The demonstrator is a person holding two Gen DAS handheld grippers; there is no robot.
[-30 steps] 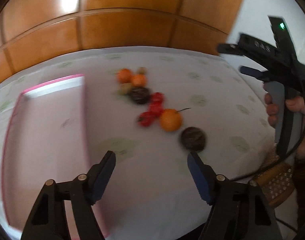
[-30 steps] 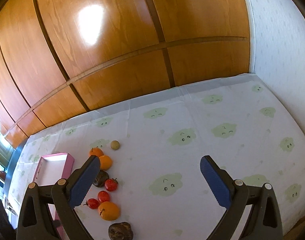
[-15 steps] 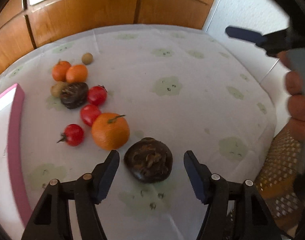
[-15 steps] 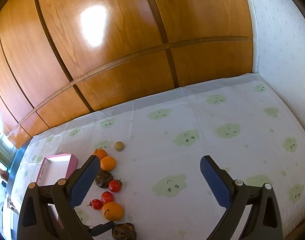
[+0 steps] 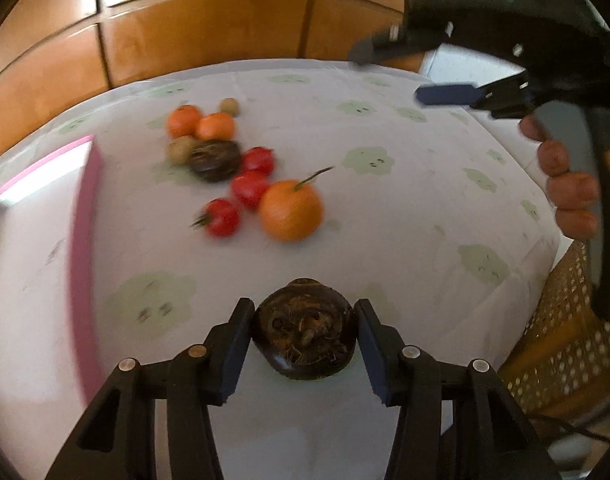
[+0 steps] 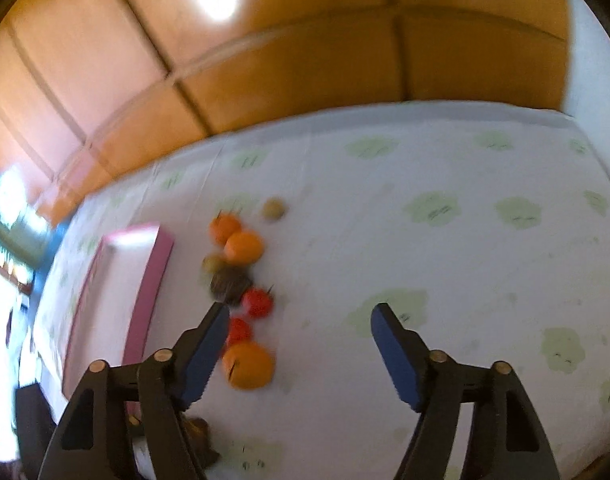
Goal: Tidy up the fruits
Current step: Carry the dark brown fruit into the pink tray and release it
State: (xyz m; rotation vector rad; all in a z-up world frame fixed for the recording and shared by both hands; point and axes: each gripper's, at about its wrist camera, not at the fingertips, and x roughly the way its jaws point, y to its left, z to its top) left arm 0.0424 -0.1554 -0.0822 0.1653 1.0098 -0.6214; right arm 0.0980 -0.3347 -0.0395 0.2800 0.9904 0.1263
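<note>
Two blue pads of the left hand-held gripper (image 5: 303,340), jaws just closing, sit against the dark fruit (image 5: 304,328) on the counter (image 5: 405,220), seemingly touching. It looks firm, rough and light; its widest sides suit gripping. The right hand-held gripper (image 6: 299,344), also just closing, hangs half-open and empty.

left gripper (image 5: 303,336): we see its jaws closing, pads now pressing the dark wrinkled fruit (image 5: 304,330), earlier lying ahead. right gripper (image 6: 299,344): jaws narrowing, empty, now lower toward the fruit cluster.
</note>
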